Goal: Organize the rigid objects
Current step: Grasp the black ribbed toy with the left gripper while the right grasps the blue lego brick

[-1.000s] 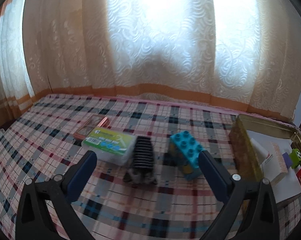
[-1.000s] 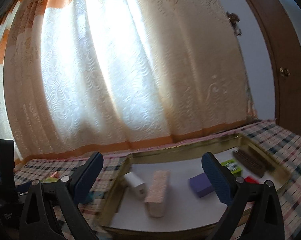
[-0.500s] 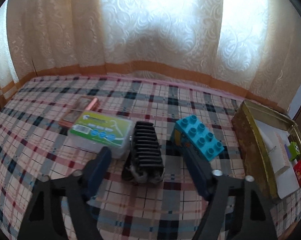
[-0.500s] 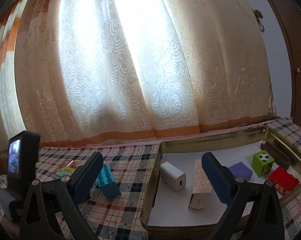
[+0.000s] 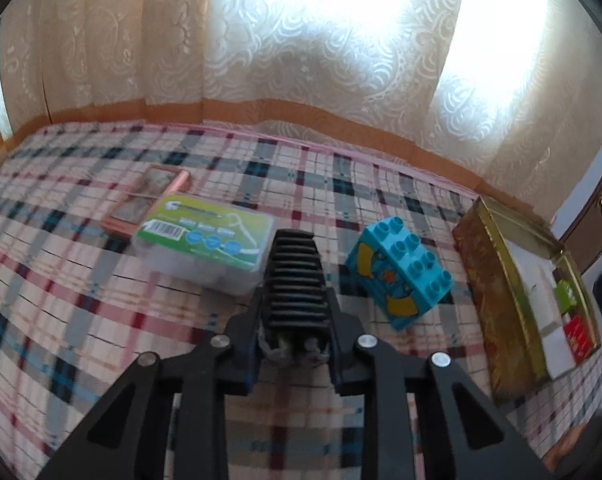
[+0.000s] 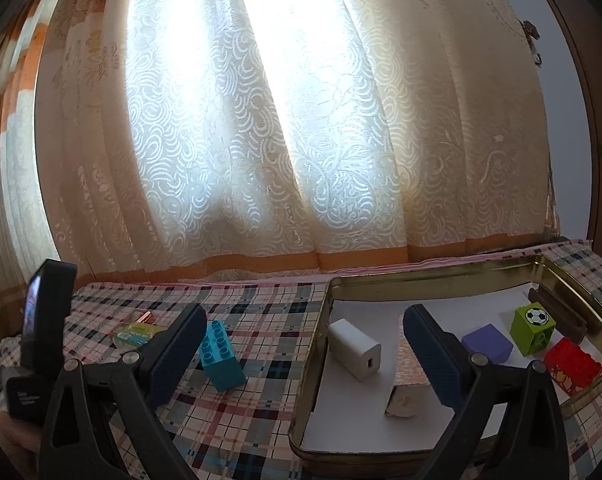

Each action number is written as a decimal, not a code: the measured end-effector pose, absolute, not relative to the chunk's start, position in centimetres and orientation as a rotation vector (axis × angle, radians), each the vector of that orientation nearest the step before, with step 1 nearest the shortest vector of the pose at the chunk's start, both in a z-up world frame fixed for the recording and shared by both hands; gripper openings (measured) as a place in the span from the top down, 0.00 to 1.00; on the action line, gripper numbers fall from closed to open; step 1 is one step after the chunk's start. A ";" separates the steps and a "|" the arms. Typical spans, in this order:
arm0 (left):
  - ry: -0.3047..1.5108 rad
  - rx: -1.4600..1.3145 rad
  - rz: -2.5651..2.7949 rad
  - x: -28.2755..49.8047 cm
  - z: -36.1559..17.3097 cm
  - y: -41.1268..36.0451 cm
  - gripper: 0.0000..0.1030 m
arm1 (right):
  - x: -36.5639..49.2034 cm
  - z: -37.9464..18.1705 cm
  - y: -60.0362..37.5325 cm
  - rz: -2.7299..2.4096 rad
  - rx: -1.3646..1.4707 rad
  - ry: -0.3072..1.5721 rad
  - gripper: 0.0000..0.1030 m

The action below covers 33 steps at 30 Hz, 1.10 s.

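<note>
Our left hand-held gripper (image 5: pixel 295 354) has just closed on the black ribbed comb (image 5: pixel 295 286), mid-table beside the blue brick (image 5: pixel 399 274); next we lift it to the gold tin (image 6: pixel 381 276), where the right hand-held gripper (image 6: pixel 301 354) waits, jaws apart.

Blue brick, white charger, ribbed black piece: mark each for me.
blue brick (image 5: pixel 399 270), left wrist view, studded top face
white charger (image 6: pixel 354 349), right wrist view, side face
ribbed black piece (image 5: pixel 295 280), left wrist view, ribbed top

The black ribbed piece (image 5: pixel 295 280) is hemmed in: a clear plastic box (image 5: pixel 205 242) touches its left side, while a blue toy brick (image 5: pixel 399 272) stands apart on its right. Bare checked cloth (image 5: pixel 81 320) lies open nearer the camera.
</note>
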<state>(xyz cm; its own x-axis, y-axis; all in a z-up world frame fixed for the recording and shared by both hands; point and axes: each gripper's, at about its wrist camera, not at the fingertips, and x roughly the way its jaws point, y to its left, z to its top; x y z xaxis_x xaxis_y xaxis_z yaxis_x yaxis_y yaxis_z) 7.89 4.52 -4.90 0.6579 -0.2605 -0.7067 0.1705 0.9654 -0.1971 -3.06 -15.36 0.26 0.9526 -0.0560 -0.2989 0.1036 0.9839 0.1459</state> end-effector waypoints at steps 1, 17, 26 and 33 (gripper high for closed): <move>0.809 -0.116 -0.241 7.7 -4.7 5.0 0.76 | -2.9 0.3 -15.1 -0.078 0.157 0.301 0.03; 0.598 -0.134 -0.174 5.9 -0.1 12.5 0.76 | 4.4 -0.8 -8.0 0.075 0.061 0.472 0.09; 0.537 -0.213 -0.161 5.4 1.5 16.7 0.76 | 9.2 -2.9 -6.9 0.117 0.075 0.686 0.21; 0.554 -0.225 -0.118 5.7 1.0 17.3 0.76 | 11.5 -5.1 -6.4 0.133 0.057 0.855 0.43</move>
<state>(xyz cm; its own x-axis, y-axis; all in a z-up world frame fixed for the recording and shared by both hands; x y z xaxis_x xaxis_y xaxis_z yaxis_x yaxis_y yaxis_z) 5.74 17.35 0.95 0.8447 -0.1714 -0.5071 0.0506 0.9687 -0.2431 11.47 -6.42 -5.11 0.6488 0.1399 -0.7480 -0.0944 0.9902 0.1032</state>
